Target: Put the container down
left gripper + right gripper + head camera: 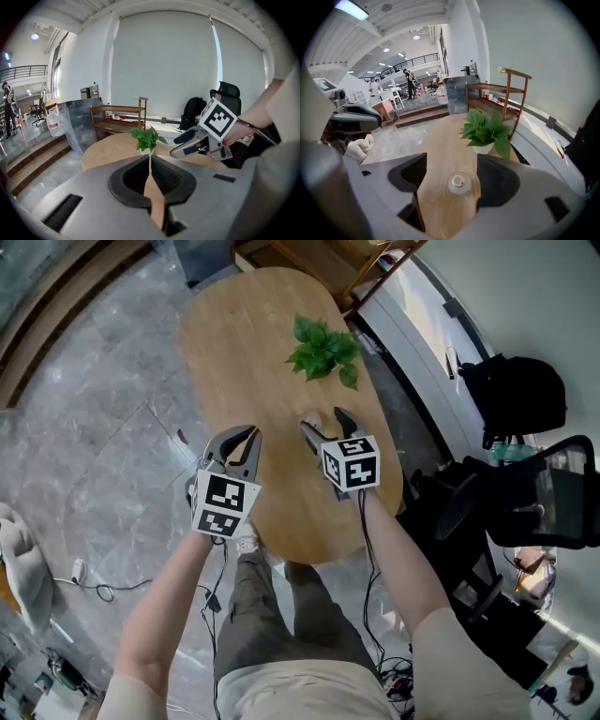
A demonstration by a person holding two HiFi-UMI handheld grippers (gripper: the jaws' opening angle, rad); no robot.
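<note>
On the oval wooden table point(246, 338), near the potted plant point(486, 129), the small clear container point(459, 183) stands between the right gripper's point(452, 164) spread jaws, apart from both, while the left gripper point(150, 158) hovers alongside, jaws pressed together.

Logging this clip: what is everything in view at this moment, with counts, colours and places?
table: one, light wood, oval, centre of the head view
potted plant: one, green leaves, white pot, far half of the table
container: one, clear, standing on the table, touching neither jaw
backpack: one, black, right of the table
office chair: one, black, right of the table, nearer the person
shelf unit: one, brown wood, beyond the table
left gripper: one, grey, jaws shut, empty
right gripper: one, grey, jaws open either side of the container
</note>
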